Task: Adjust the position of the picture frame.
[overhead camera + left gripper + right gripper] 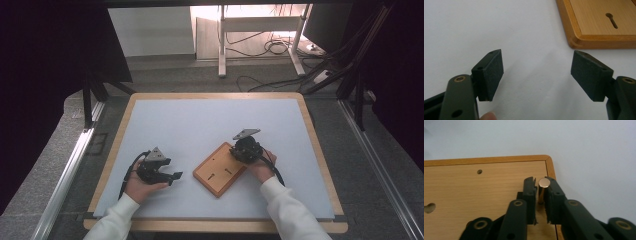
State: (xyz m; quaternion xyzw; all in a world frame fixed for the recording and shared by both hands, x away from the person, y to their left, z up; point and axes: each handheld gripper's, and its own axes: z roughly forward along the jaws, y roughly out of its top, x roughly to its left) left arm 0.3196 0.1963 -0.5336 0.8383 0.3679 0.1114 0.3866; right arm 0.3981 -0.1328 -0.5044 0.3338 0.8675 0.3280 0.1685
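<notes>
Bench point(210, 120) surface bare from 9 through 12 to 3 o'clock of the wooden board point(215, 172); free passage there. The board lies flat at centre-front, the one low obstacle. An upright metal pin point(543, 185) stands at its far-right corner, clamped between the right claw point(541, 200) jaws, blocking that corner. Left claw point(536, 72) sits at 9 o'clock of the board, jaws wide apart, white surface between them unobstructed, board edge just beyond at 1 o'clock.

Orange-brown wood board point(220, 169), brass pin point(543, 185), white tabletop point(200, 125).
</notes>
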